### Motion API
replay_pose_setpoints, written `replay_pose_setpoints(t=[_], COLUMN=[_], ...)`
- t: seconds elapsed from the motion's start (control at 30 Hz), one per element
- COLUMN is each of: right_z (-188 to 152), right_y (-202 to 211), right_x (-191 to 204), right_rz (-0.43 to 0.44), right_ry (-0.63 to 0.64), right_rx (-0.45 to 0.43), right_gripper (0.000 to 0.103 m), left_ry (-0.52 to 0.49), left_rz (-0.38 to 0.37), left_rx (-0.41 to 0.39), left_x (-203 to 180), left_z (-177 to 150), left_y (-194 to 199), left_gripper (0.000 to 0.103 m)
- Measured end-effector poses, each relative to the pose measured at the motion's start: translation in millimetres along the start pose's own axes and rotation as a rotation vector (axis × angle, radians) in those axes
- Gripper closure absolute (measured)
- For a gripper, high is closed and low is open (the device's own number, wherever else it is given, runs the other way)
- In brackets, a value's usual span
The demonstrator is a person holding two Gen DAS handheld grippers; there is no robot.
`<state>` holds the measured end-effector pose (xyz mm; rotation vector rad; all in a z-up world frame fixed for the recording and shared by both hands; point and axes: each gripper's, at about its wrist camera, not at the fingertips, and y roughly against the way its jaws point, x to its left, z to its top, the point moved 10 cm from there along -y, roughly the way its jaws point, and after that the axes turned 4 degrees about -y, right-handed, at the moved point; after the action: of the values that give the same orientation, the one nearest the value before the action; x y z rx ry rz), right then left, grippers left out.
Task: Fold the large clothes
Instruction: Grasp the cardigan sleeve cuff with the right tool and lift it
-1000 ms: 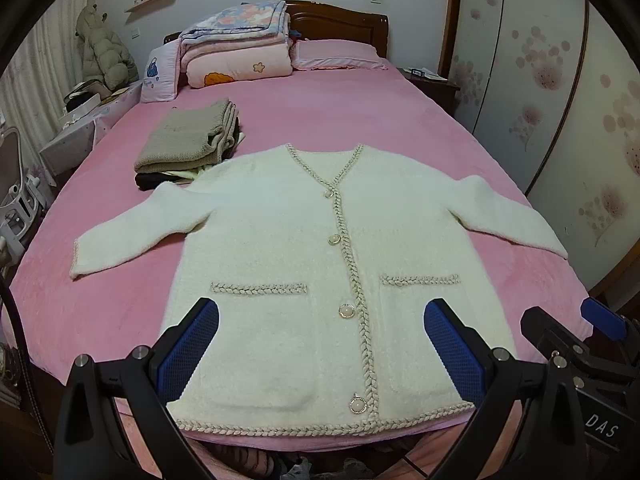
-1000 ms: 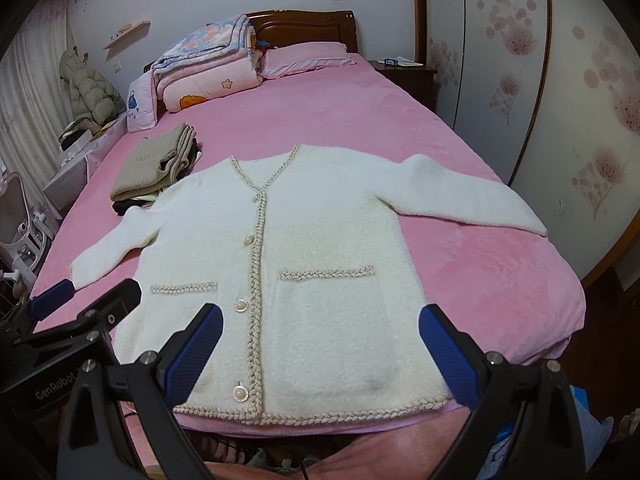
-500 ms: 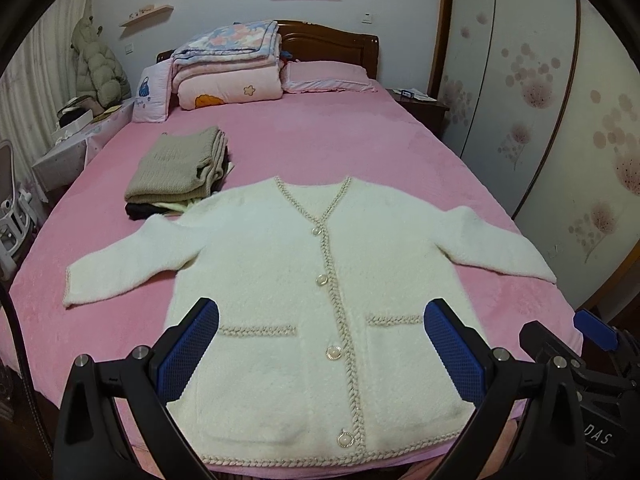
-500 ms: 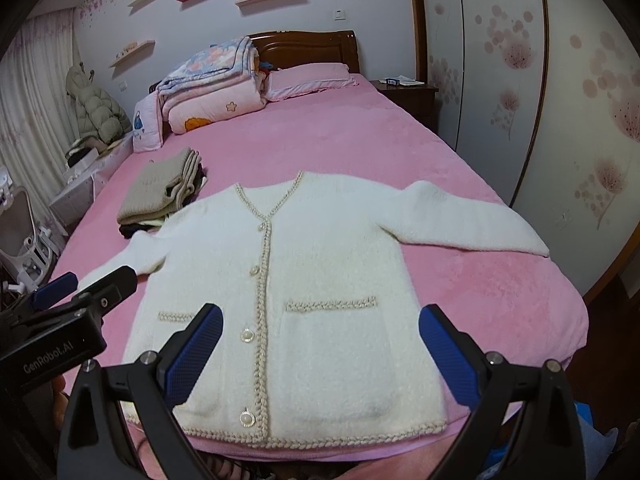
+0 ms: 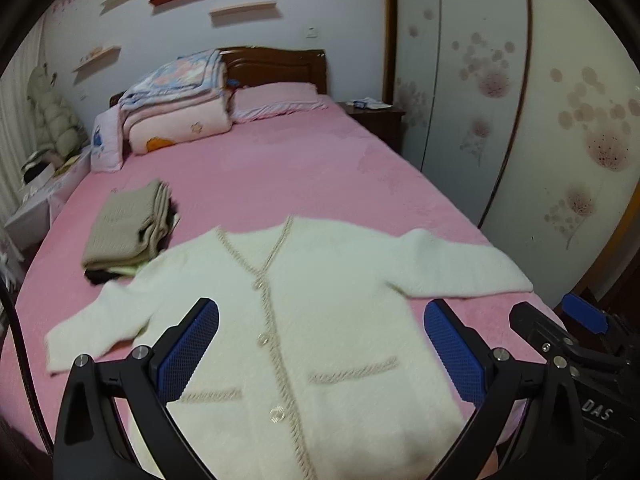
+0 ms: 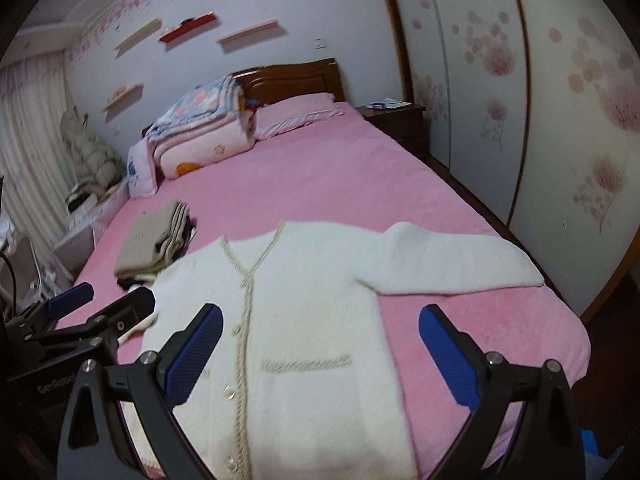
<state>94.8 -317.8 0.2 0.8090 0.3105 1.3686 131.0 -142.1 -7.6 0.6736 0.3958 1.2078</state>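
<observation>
A cream fuzzy cardigan (image 5: 328,320) with braided trim, pearl buttons and two pockets lies flat and face up on the pink bed (image 5: 288,176), sleeves spread out to both sides. It also shows in the right wrist view (image 6: 316,320). My left gripper (image 5: 320,348) is open and empty, held above the cardigan's lower half. My right gripper (image 6: 320,352) is open and empty above the cardigan's right pocket side. Each gripper shows at the edge of the other's view.
A stack of folded clothes (image 5: 128,228) with a beige top lies left of the cardigan. Folded quilts (image 5: 180,108) and a pillow (image 5: 276,100) sit at the headboard. A nightstand (image 5: 376,116) and floral wardrobe doors (image 5: 520,120) are on the right.
Both grippers have risen and tilted up, so the cardigan sits lower in both views and more wall shows. Both stay open and empty. The cardigan has not moved.
</observation>
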Motion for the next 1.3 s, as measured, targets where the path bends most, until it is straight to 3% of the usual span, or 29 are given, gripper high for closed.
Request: replay_pose_setpoints(t=[0.37, 0.47, 0.53, 0.67, 0.77, 0.97, 1.13, 1.2, 1.27, 1.3], right_z=[27.2, 24.2, 18.1, -3.6, -24.9, -44.8, -33.6, -26.0, -22.5, -18.3], right_y=[-81.1, -109.8, -135.1, -178.2, -204.1, -235.6, -248.8, -255.1, -259.5, -259.7], right_x=[-176.3, -225.5, -259.1, -320.1, -361.6, -393.3, -394.8, -390.8, -388.7, -385.6], right_rz=[-0.199, -0.203, -0.195, -0.175, -0.176, -0.135, -0.177, -0.190, -0.222, -0.236], right_ry=[-0.247, -0.330, -0.384, -0.529, -0.649, -0.799, -0.764, -0.727, -0.682, -0.647], right_rx=[-0.015, 0.023, 0.067, 0.161, 0.209, 0.224, 0.200, 0.197, 0.214, 0.209], right_gripper=[0.004, 0.004, 0.011, 0.024, 0.027, 0.027, 0.027, 0.044, 0.069, 0.075], left_ry=[-0.105, -0.116, -0.112, -0.146, -0.171, -0.142, -0.110, -0.096, -0.090, -0.096], left_rz=[-0.084, -0.119, -0.135, -0.107, -0.096, -0.083, -0.028, -0.022, -0.017, -0.014], left_rx=[0.000, 0.060, 0.091, 0.099, 0.107, 0.194, 0.285, 0.287, 0.279, 0.271], left_x=[-116.1, -146.4, -166.6, -195.7, -217.2, -244.1, -244.8, -236.2, -227.9, -222.6], left_z=[49.5, 45.1, 39.6, 30.8, 21.5, 2.1, -16.3, -18.7, -17.4, -16.1], left_y=[-112.8, -157.2, -185.7, -227.7, -255.3, -311.8, -343.3, -344.6, -340.5, -337.2], left_gripper=[0.002, 0.002, 0.002, 0.002, 0.002, 0.002, 0.006, 0.006, 0.006, 0.007])
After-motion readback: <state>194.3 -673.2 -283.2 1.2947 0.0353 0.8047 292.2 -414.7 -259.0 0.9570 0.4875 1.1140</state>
